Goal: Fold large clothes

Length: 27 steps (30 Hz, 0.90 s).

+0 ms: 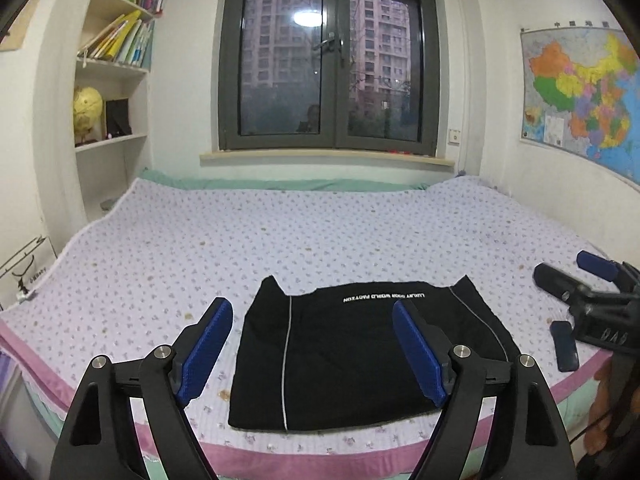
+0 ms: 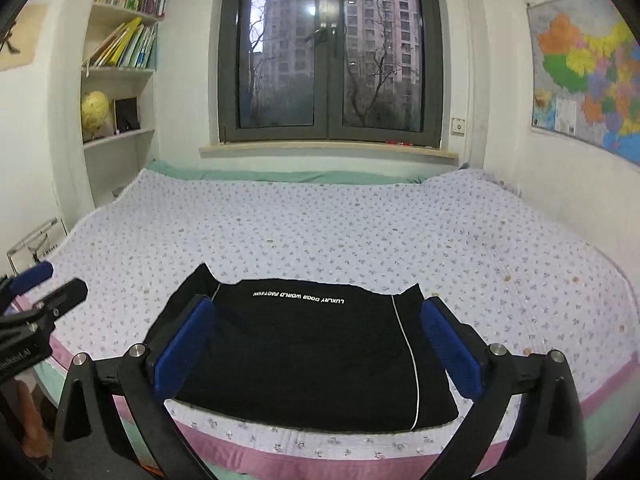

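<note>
Garment [image 1: 360,356], black and folded into a flat packet, is seen at the bed's [image 1: 280,232] near edge, below and ahead of the left hand-held gripper [image 1: 312,348] and the right hand-held gripper [image 2: 316,346], both wide open and empty; neither is clearly nearer.

Dark-framed window [image 2: 332,60] above floral bed [image 2: 320,220], bookshelf [image 2: 120,60] left, map [image 2: 588,80] right.

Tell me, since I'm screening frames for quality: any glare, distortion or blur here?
Left wrist view: a ceiling-light reflection glares on the window, and fisheye bends the bed edge. Right wrist view: smaller glare spot, same bending; the black garment and its lettering stay sharp.
</note>
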Motion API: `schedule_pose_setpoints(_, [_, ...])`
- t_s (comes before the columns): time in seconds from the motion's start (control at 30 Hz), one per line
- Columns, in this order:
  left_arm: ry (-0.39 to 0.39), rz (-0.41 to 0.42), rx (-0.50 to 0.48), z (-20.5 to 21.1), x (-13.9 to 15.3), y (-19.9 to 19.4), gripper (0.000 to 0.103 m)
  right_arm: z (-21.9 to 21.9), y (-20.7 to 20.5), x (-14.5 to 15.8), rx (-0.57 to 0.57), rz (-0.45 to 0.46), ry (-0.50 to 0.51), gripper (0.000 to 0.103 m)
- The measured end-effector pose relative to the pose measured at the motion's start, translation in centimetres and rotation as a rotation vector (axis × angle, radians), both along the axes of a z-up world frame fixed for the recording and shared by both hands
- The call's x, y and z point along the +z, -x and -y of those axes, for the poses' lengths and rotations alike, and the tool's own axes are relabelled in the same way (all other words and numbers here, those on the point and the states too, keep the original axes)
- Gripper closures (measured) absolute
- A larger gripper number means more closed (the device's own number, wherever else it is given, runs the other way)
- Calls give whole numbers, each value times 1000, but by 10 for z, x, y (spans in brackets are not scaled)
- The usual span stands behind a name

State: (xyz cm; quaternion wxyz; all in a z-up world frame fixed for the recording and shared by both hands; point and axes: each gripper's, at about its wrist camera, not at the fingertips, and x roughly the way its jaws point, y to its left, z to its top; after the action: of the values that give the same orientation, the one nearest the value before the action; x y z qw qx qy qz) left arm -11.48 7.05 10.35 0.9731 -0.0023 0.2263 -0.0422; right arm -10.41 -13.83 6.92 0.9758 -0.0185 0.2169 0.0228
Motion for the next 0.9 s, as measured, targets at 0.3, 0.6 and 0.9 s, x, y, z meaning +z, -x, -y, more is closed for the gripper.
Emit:
schedule_pose_setpoints(0.3, [-15, -31, 5, 7, -36, -41, 20, -7, -69, -65, -4, -171, -23, 0])
schedule_pose_setpoints(0.6, [26, -106, -35, 23, -71, -80, 20, 4, -96, -91, -38, -233, -11, 0])
schedule_pose_setpoints(0.9, [29, -163, -41, 31, -92, -85, 20, 7, -98, -103, -31, -263, -14, 0])
